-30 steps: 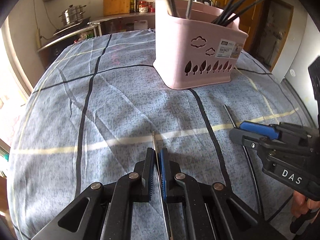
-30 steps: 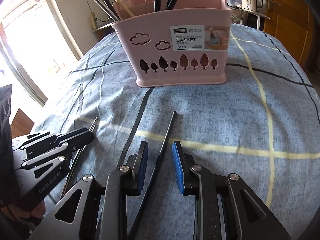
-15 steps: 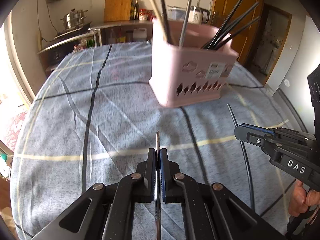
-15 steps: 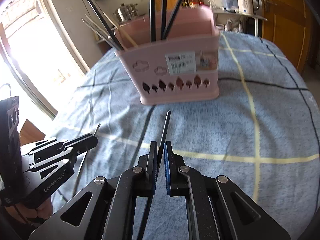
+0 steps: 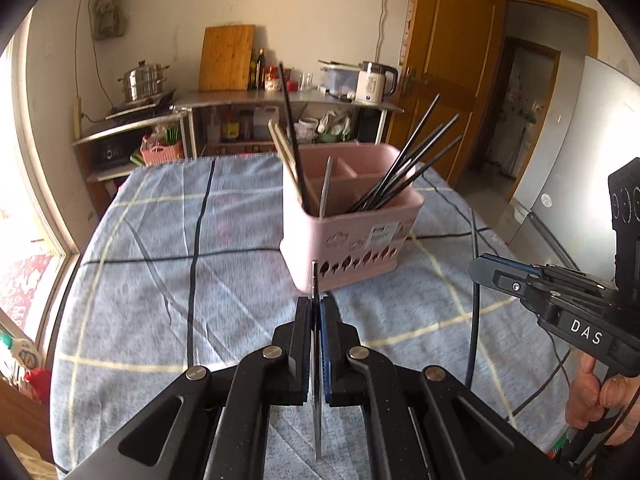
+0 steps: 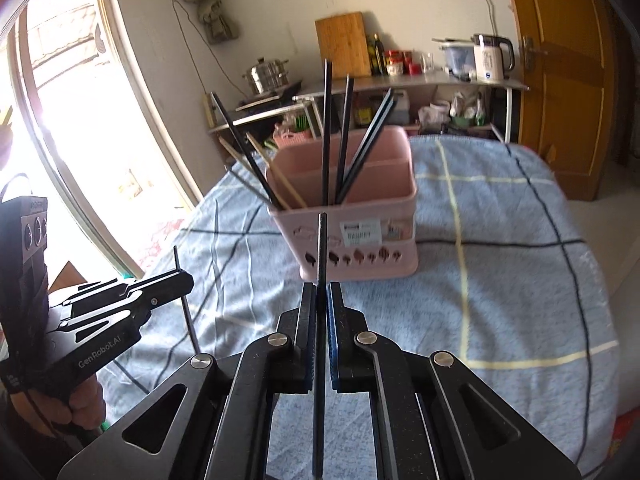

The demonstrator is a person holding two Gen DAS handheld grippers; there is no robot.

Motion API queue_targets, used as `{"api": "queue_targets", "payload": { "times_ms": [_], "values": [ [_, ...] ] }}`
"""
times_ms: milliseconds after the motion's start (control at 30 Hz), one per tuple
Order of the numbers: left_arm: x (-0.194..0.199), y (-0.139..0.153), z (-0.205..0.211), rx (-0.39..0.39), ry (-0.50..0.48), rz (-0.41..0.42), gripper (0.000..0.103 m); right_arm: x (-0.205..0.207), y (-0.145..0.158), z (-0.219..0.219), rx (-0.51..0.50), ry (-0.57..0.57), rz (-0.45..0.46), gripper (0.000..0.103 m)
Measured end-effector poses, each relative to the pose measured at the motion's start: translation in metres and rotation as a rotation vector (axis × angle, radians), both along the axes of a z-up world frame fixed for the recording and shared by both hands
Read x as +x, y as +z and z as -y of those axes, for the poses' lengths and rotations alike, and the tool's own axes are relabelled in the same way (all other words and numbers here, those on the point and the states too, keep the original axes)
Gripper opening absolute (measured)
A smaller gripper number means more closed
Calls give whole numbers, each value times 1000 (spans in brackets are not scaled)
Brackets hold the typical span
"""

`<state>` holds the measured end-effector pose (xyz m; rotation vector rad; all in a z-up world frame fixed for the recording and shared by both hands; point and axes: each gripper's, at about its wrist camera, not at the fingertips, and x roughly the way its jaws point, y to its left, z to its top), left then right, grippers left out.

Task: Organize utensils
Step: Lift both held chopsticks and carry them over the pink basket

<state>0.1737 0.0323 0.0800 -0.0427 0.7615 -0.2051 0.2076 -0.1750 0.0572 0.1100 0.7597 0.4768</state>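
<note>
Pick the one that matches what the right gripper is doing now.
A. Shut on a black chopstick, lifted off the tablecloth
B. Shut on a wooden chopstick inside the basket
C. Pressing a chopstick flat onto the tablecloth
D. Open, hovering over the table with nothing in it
A: the right gripper is shut on a black chopstick, whose tip points at the pink basket above the tablecloth.

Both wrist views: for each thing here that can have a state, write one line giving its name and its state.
Left gripper: shut on a thin metal chopstick, lifted off the cloth.
Right gripper: shut on a black chopstick, lifted.
Pink basket: upright on the blue cloth, holding chopsticks.
Door: closed.
</note>
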Motion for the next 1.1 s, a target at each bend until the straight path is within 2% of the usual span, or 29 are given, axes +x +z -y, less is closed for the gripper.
{"api": "queue_targets", "payload": {
  "times_ms": [300,633,933,1100],
  "values": [
    [-1,25,3,9,-5,50,4,-9,24,12,12,-13,69,5],
    [-12,14,7,-2,-15,17,4,-25,28,24,12,-13,88,5],
    [-25,16,12,20,-31,6,4,-44,32,35,-6,-24,97,5],
    [-29,19,10,0,-29,-1,4,-51,33,37,-16,-20,103,5]
  ]
}}
